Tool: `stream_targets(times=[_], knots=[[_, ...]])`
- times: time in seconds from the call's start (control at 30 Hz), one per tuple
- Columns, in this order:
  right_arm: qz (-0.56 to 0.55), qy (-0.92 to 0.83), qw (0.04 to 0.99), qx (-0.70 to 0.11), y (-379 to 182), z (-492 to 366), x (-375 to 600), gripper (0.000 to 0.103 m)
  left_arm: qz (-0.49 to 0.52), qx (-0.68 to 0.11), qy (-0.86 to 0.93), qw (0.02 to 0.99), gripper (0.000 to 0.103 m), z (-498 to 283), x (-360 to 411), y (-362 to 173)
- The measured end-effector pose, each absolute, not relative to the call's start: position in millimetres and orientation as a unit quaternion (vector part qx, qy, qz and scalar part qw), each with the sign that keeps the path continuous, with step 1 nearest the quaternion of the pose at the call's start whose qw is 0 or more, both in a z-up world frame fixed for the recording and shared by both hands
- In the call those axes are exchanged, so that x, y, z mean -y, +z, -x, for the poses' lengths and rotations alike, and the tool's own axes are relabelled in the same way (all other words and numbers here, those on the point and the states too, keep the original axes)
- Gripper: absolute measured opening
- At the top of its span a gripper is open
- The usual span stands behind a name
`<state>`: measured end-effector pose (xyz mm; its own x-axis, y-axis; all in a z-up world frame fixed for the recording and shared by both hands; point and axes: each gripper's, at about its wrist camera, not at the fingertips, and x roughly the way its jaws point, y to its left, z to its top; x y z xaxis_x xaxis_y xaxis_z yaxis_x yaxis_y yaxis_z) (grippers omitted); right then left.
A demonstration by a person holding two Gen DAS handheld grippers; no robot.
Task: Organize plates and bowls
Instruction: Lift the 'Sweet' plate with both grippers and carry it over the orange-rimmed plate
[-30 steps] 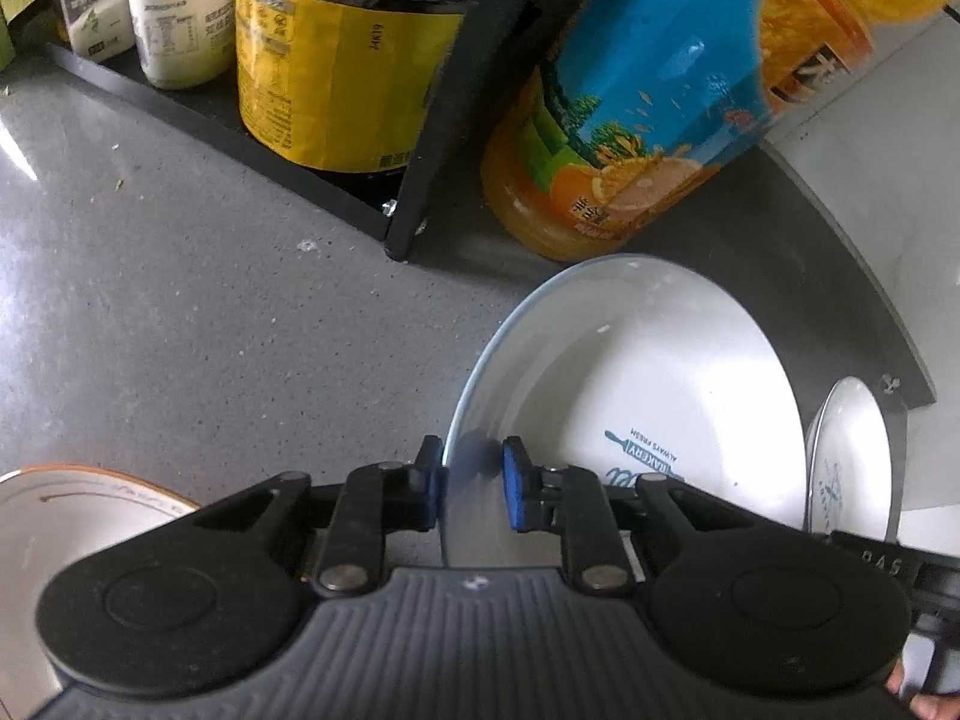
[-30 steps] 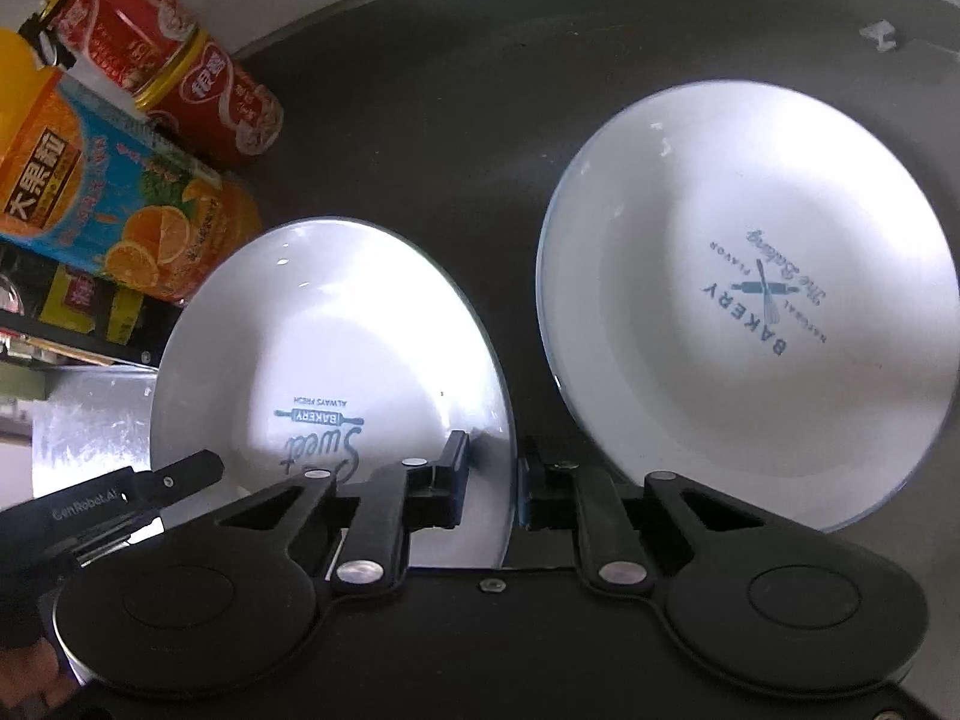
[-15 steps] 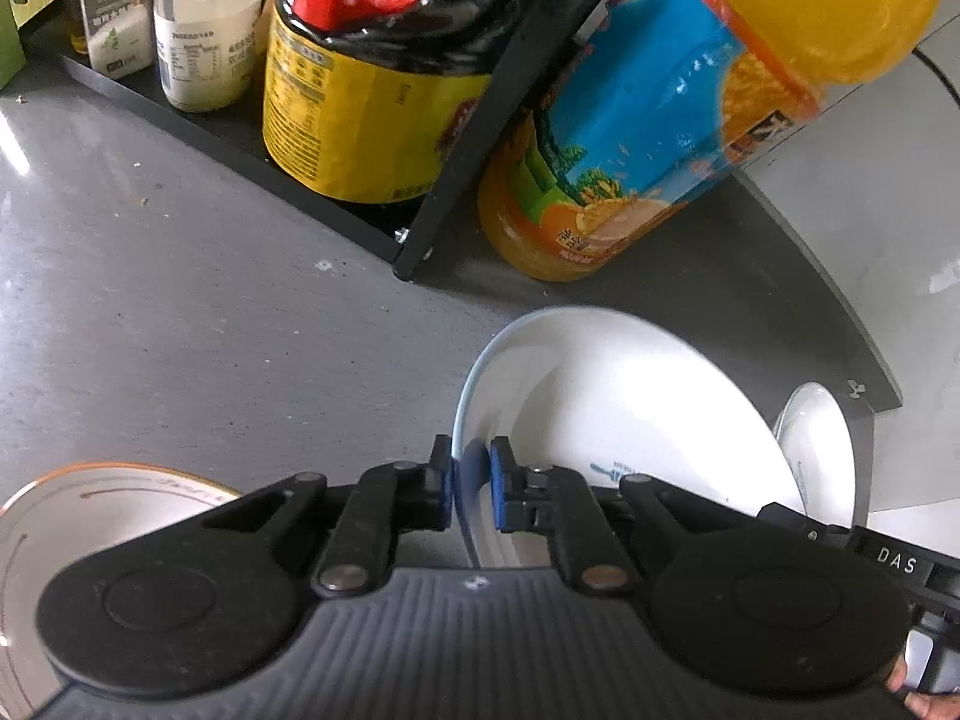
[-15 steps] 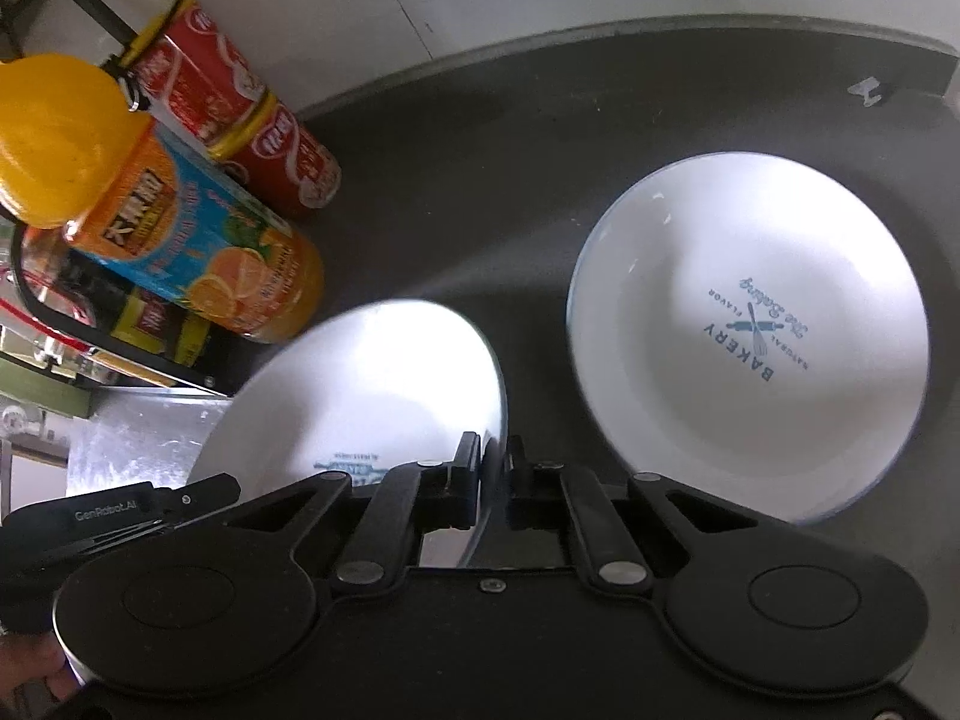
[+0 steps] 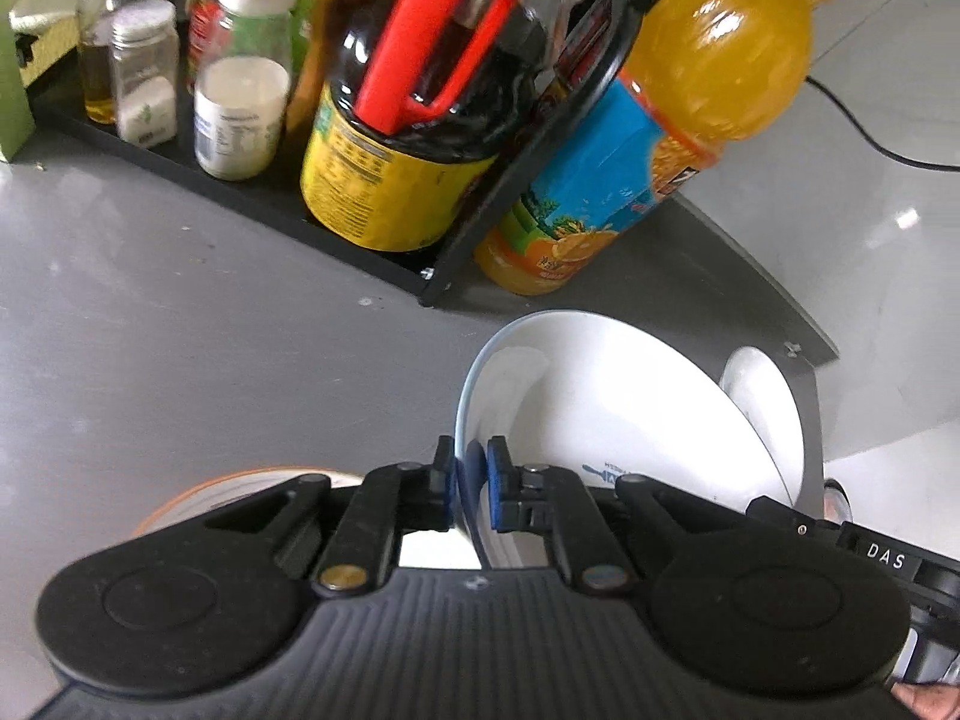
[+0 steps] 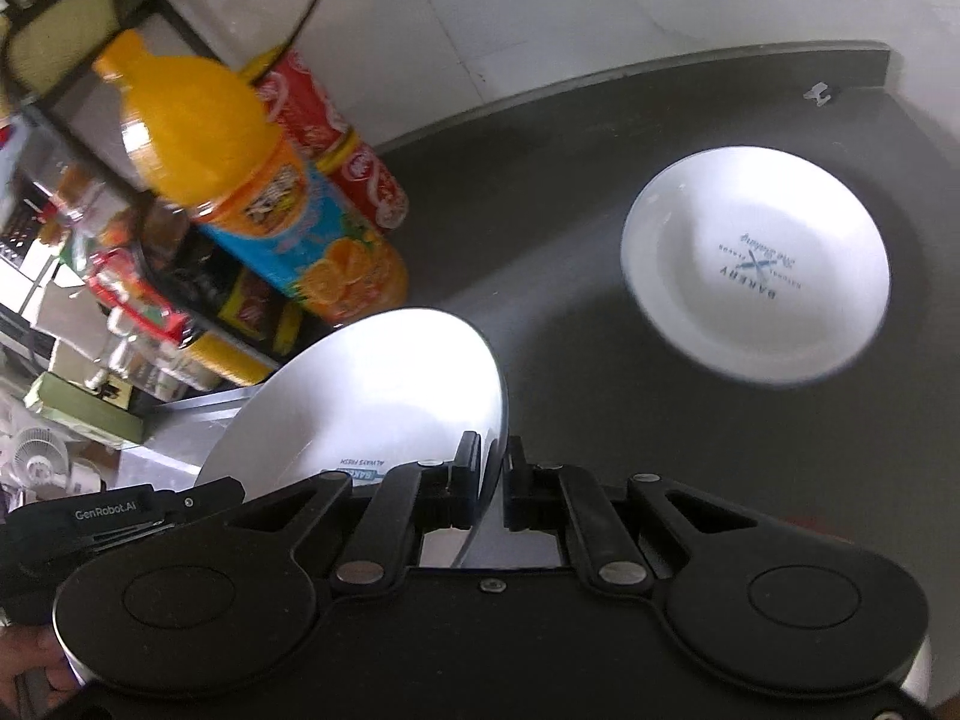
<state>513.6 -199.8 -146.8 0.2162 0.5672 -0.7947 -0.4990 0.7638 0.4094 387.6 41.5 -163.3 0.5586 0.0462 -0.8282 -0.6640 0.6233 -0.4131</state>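
A white bowl (image 5: 630, 414) with blue print hangs tilted above the dark counter, gripped on two sides. My left gripper (image 5: 471, 474) is shut on its left rim. My right gripper (image 6: 493, 468) is shut on the opposite rim of the same white bowl (image 6: 372, 396). A second white bowl (image 6: 756, 276) printed "BAKERY" lies flat on the counter to the right, and shows as a sliver (image 5: 762, 396) behind the held one. An orange-rimmed plate (image 5: 240, 480) peeks out below my left gripper.
A big orange juice bottle (image 5: 648, 144) and red cans (image 6: 354, 150) stand at the back. A black rack (image 5: 360, 252) holds a dark jug with a red handle (image 5: 420, 60) and spice jars (image 5: 240, 66). The counter edge (image 5: 798, 330) lies far right.
Both grippers have risen with the white bowl between them; the counter, juice bottle and second bowl now look smaller and farther off. Both grips stay shut.
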Motion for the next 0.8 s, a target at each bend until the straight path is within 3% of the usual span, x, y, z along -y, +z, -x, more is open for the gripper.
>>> stream_targets(times=[0.8], knots=[[-0.036, 0.316, 0.799, -0.510, -152.4, -367.7, 214.6, 0.008, 0.343, -0.431, 0.186, 0.813, 0.008, -279.0, -40.8, -169.0]])
